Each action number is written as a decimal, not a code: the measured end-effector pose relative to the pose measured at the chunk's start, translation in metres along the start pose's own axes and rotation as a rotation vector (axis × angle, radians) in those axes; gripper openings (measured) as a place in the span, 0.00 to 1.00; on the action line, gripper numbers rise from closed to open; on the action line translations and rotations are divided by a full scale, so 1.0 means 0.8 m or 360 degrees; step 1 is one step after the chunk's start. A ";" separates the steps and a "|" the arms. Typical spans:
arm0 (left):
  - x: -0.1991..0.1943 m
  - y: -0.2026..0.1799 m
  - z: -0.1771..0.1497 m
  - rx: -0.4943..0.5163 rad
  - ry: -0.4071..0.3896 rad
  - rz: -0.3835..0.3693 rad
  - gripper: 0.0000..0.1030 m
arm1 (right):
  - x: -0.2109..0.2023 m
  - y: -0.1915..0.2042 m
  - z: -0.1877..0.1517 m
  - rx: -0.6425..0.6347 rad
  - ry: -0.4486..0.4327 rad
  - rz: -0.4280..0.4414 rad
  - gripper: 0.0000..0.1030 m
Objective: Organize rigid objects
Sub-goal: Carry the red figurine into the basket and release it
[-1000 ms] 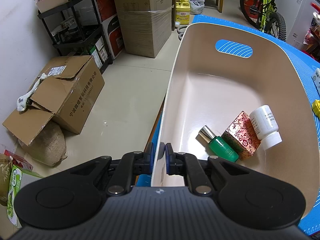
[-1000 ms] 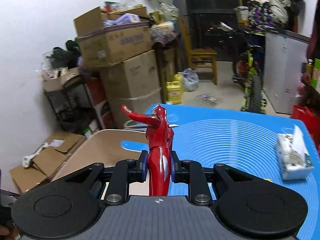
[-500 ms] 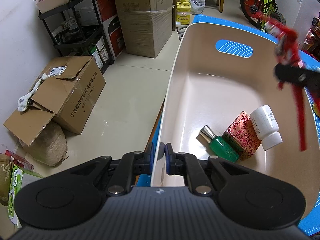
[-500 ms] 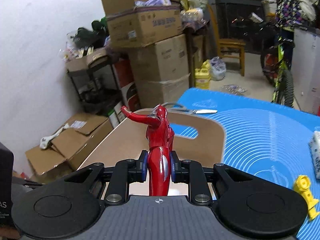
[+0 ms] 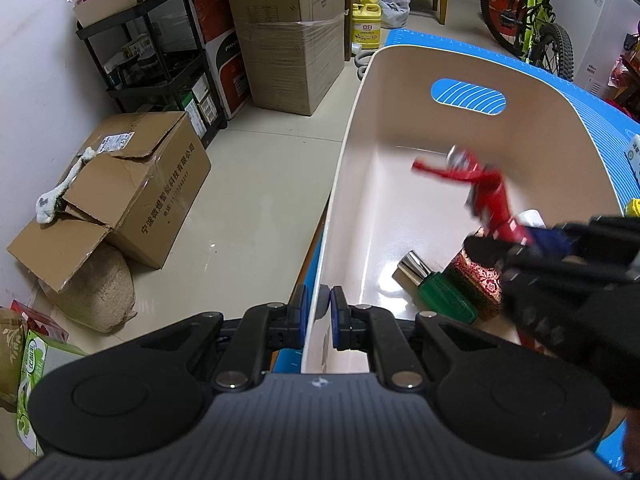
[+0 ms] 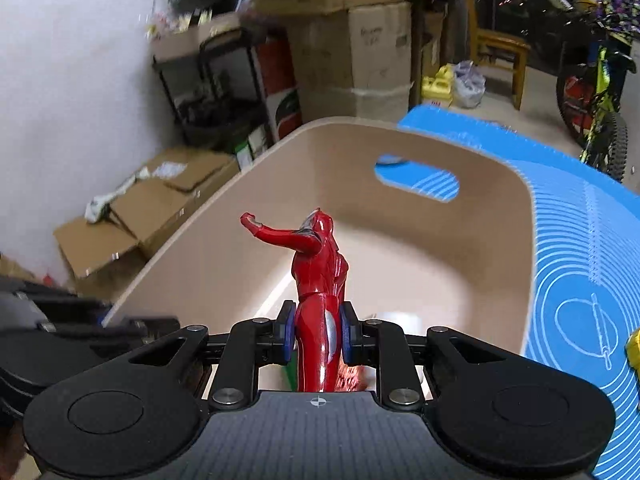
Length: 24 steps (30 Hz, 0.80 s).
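Left wrist view: the left gripper point(image 5: 319, 312) has its jaws pressed onto the near-left rim of a beige bin point(image 5: 352, 128), one pad outside the wall and one inside. The bin sits on a blue mat point(image 5: 600, 120) and has an oval handle slot in its far wall. On the bin floor at the near right lie a green bottle point(image 5: 444, 296) with a silver cap, a red patterned box point(image 5: 480, 280) just beside it, and a white bottle point(image 5: 532, 216) mostly hidden behind the right gripper point(image 5: 516, 238), which reaches in from the right, over the bin.

Right wrist view: the right gripper point(image 6: 319, 330) is clamped on the legs of a red toy figure point(image 6: 316, 272), its blue pads tight on either side. The figure stands upright between the pads, one arm stretched to the left, and hangs above the inside of the bin point(image 6: 520, 240), not touching the floor. A yellow object point(image 6: 634, 350) lies on the mat point(image 6: 592, 260) at the right edge. Cardboard boxes point(image 6: 352, 40) and a bicycle point(image 6: 600, 92) stand far behind.
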<state>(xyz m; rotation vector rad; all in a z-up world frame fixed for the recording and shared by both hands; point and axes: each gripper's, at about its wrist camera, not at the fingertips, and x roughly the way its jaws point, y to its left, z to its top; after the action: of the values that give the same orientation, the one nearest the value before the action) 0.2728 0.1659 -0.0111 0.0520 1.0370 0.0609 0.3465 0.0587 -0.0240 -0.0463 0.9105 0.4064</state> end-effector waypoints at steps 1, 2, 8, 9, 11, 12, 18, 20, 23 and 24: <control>0.000 0.000 0.000 0.0001 0.0000 0.0001 0.13 | 0.005 0.002 -0.002 -0.0007 0.0024 -0.0009 0.30; 0.000 0.000 0.000 0.0001 -0.0001 0.0000 0.13 | 0.009 0.003 -0.002 -0.0012 0.0043 -0.0016 0.30; 0.001 -0.003 -0.001 0.0008 -0.0003 0.0003 0.13 | 0.009 -0.004 -0.005 0.0001 0.0107 -0.0024 0.31; 0.001 -0.003 -0.001 0.0010 -0.0002 0.0006 0.13 | 0.009 -0.005 -0.006 0.0001 0.0107 -0.0022 0.31; 0.002 -0.002 -0.001 0.0007 -0.0001 0.0004 0.13 | 0.008 -0.006 -0.006 -0.0001 0.0108 -0.0017 0.32; 0.002 -0.001 -0.001 0.0004 0.0000 0.0002 0.13 | 0.007 -0.007 -0.004 0.0003 0.0105 -0.0011 0.33; 0.002 -0.001 0.000 0.0005 0.0001 0.0003 0.13 | -0.016 -0.015 -0.001 0.0030 0.0013 0.0014 0.55; 0.002 -0.001 0.000 0.0004 0.0002 0.0001 0.13 | -0.029 -0.020 -0.001 0.0052 -0.0041 0.0034 0.59; 0.001 0.000 0.000 0.0003 0.0000 0.0002 0.13 | -0.048 -0.028 -0.002 0.0066 -0.0104 0.0016 0.63; 0.001 0.000 0.000 0.0003 0.0001 0.0002 0.13 | -0.054 -0.032 -0.003 0.0072 -0.0125 0.0006 0.64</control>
<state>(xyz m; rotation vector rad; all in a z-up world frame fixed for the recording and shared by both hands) 0.2732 0.1658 -0.0118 0.0541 1.0374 0.0611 0.3308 0.0207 0.0046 0.0130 0.8424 0.3886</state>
